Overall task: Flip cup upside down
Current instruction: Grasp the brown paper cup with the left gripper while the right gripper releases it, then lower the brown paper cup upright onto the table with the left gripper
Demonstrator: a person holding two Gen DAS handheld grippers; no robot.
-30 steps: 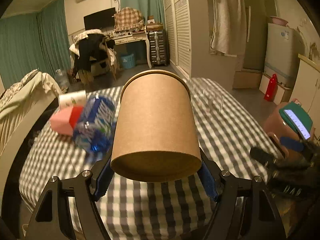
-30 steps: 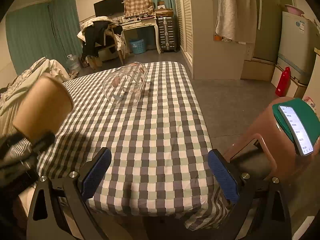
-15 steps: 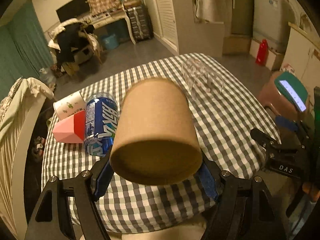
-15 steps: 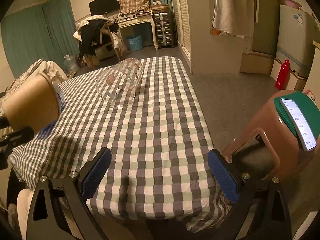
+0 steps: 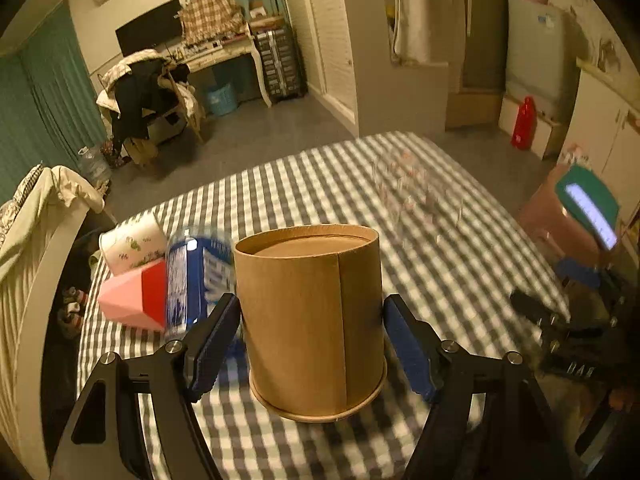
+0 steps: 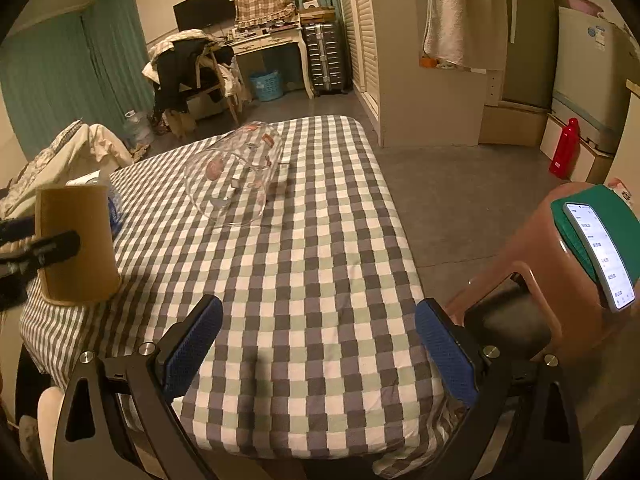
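1. The brown cardboard paper cup (image 5: 314, 320) stands upside down on the grey-and-white checked tablecloth (image 5: 432, 272), its rolled rim flat on the cloth and its recessed base facing up.
2. The left gripper (image 5: 312, 332) sits around the cup with its blue-padded fingers (image 5: 212, 344) spread a little; there is a sliver of gap on each side, so it brackets the cup rather than clamps it.
3. Just behind and left of the cup lie a blue drink can (image 5: 192, 280), a pink-and-red carton (image 5: 134, 300) and a white flowered paper cup (image 5: 134, 246) on its side.
4. Further back, a clear glass mug (image 6: 236, 176) lies on its side on the cloth, well apart from the brown cup.
5. The right gripper (image 6: 320, 344) hangs over the near edge of the table with its fingers wide apart, holding nothing.
6. To the right stands a pinkish-brown plastic stool (image 6: 532, 264) with a lit phone (image 6: 600, 256) on top.
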